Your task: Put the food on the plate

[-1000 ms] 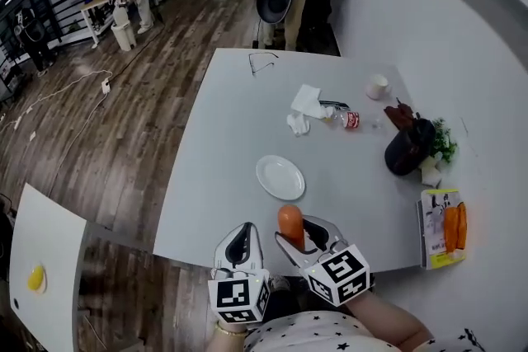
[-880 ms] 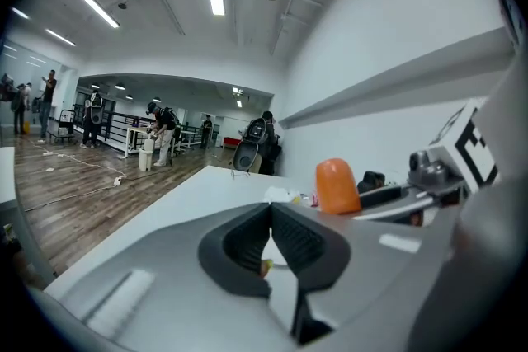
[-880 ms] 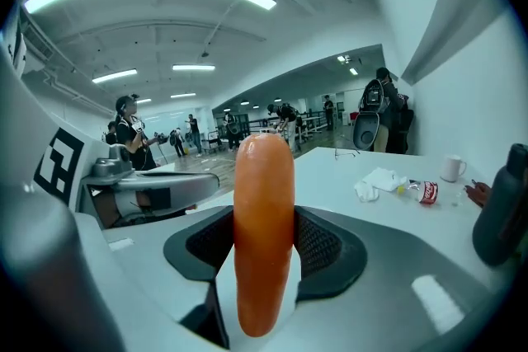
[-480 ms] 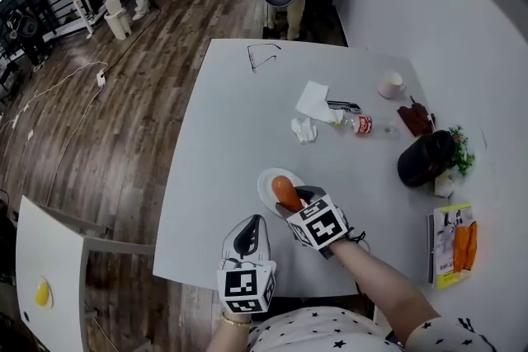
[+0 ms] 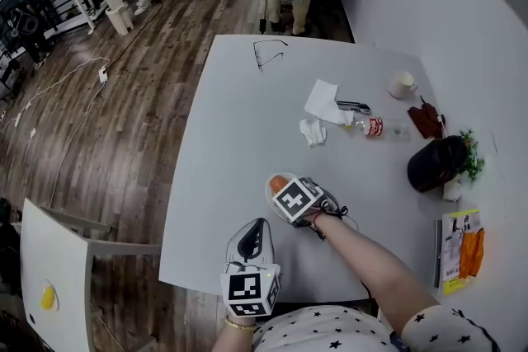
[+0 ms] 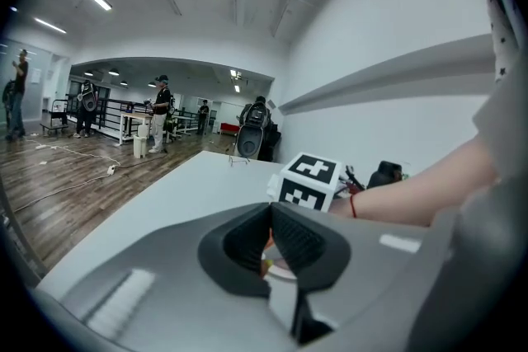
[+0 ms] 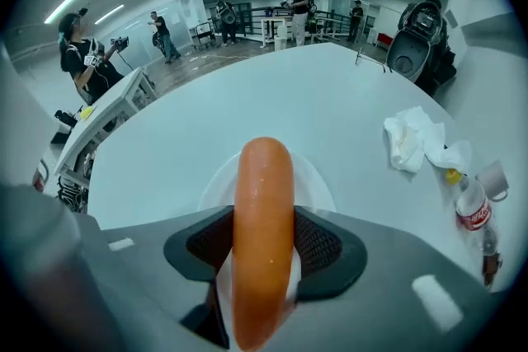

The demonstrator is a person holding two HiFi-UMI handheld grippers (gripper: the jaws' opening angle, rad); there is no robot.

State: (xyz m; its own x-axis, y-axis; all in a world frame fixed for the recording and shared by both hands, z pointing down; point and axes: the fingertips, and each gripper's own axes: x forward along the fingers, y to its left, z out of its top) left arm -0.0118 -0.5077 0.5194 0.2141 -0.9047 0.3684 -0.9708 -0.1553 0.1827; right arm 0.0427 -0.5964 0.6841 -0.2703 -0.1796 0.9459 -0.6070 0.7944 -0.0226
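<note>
While clamped, glossy sausage (image 7: 262, 235) apparently overhangs plate (image 7: 318, 180).

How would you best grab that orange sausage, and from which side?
Take the sausage around its middle, with the pads pressing its two long rounded sides, coming in along its length. It is a smooth cylinder, so a mid-length hold should balance it. The right gripper holds it just so, over the plate.

one sausage (image 7: 264, 235), one plate (image 7: 216, 182), two hand-held grippers (image 5: 256, 228) (image 5: 280, 185)
</note>
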